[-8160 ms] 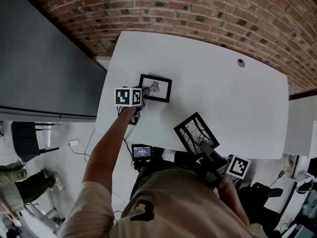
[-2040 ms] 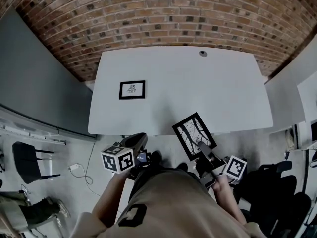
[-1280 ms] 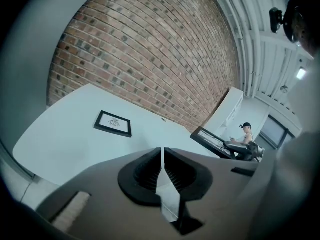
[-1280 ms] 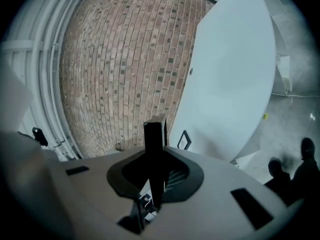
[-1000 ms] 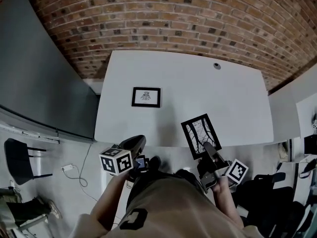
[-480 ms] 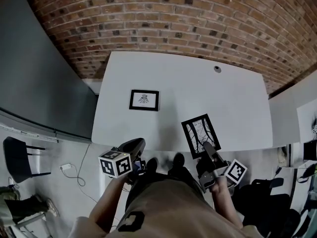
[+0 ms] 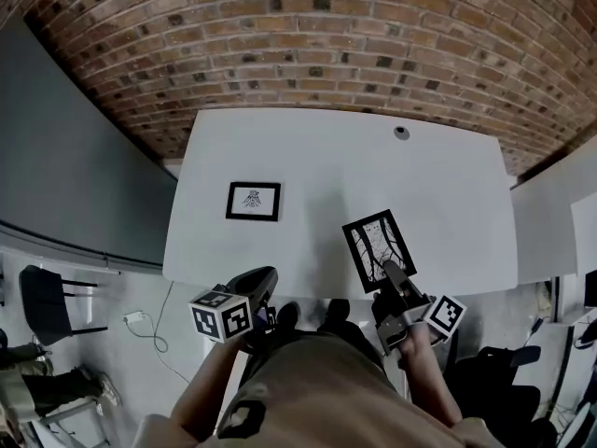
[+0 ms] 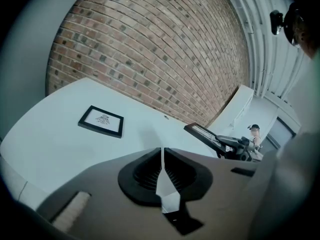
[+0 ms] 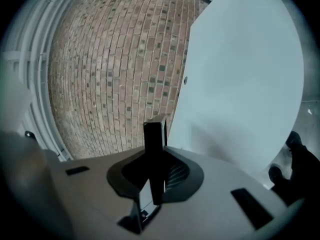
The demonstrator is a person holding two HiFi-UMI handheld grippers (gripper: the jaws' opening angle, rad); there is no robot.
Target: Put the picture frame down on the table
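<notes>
Picture frame [image 7: 377, 246] clamped by its edge in right gripper [image 7: 389, 276], above desk [image 7: 438, 194] near rim. Shut, empty left gripper [image 7: 265, 276]. Second frame [image 7: 253, 201] flat on desk, well apart.

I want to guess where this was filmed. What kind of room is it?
Probably an office or a workshop room, though that is a guess. There is a bare brick wall, a big white table in front of it, and a black chair off to one side.
</notes>
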